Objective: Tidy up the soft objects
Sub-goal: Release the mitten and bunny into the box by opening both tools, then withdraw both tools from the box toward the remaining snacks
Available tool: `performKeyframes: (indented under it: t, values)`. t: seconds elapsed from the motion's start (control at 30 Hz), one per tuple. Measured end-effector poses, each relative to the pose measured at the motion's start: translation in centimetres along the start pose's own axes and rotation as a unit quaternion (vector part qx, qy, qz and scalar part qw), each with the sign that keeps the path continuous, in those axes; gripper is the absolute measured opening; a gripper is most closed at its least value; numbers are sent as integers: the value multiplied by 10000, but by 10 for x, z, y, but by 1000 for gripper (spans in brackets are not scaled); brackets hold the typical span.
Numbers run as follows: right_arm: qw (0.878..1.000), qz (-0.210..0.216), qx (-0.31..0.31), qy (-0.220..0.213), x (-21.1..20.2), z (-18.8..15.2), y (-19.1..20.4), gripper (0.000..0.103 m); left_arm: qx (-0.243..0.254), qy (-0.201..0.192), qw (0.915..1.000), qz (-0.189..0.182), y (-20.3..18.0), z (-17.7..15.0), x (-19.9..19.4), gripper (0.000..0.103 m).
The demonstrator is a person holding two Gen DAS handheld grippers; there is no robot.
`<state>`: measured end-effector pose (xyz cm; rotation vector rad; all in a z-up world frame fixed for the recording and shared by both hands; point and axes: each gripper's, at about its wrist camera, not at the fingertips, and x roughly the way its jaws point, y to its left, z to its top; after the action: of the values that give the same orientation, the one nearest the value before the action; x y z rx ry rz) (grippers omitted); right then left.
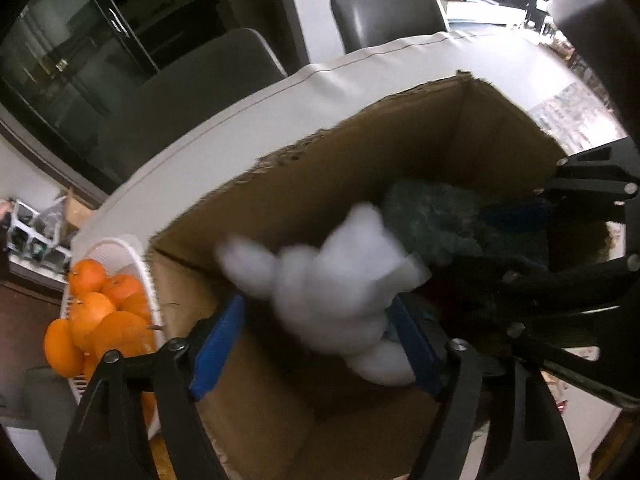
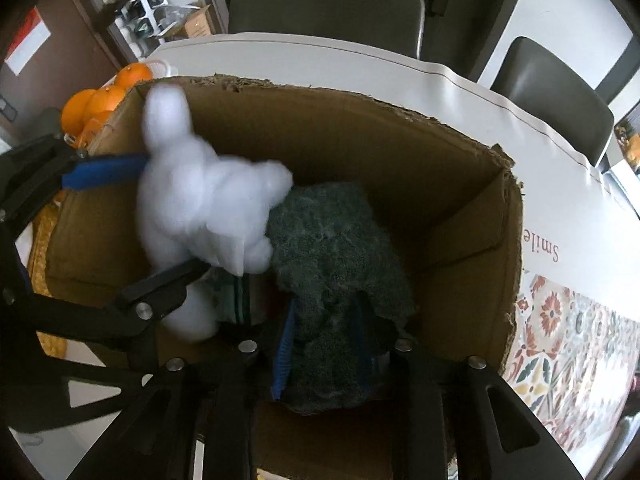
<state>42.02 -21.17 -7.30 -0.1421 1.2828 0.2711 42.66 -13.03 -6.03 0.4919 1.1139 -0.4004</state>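
Observation:
A white plush toy (image 1: 332, 280) hangs blurred between the blue pads of my left gripper (image 1: 316, 344), whose jaws stand wide, inside an open cardboard box (image 1: 320, 168). It also shows in the right wrist view (image 2: 200, 204), with the left gripper (image 2: 160, 216) around it. My right gripper (image 2: 324, 344) is shut on a dark green fuzzy cloth (image 2: 340, 256) over the box (image 2: 400, 140). The cloth (image 1: 432, 216) and right gripper (image 1: 580, 232) show at the right of the left wrist view. A striped fabric (image 2: 236, 296) lies under the toy.
A white basket of oranges (image 1: 100, 312) stands against the box's left side, also seen in the right wrist view (image 2: 104, 96). The table carries a white cloth (image 1: 240, 112) and a patterned mat (image 2: 568, 344). Grey chairs (image 1: 388, 12) stand behind the table.

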Motion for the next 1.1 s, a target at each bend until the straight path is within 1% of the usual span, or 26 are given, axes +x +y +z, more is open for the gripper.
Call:
performKeyframes:
  t: [0.1, 0.17, 0.27, 0.4, 0.6, 0.73, 0.97, 1.1]
  values:
    - [10000, 39, 7, 34, 0, -1, -1, 40, 33, -98, 9999, 128, 2, -3, -8, 81]
    - [10000, -3, -4, -37, -5, -1, 0, 43, -19, -150, 9998, 138, 6, -3, -12, 81]
    - [9997, -70, -8, -221, -18, 0, 0, 46, -114, -265, 9995, 114, 10, -2, -24, 81]
    - [9986, -149, 29, -506, -40, 0, -1, 50, -279, -509, 9982, 128, 12, -1, -43, 86]
    - [9955, -335, 125, -874, -74, -15, 1, 56, -489, -649, 9966, 142, 11, -10, -68, 88]
    - [9933, -372, 333, -1043, -93, -28, 3, 57, -726, -661, 9952, 32, 12, -22, -85, 88]
    - [9898, -439, 563, -1229, -119, -53, 7, 57, -937, -825, 9921, 108, 4, -45, -118, 88]
    - [9892, -453, 532, -1292, -130, -70, 14, 57, -1047, -947, 9899, 118, -1, -66, -134, 88]
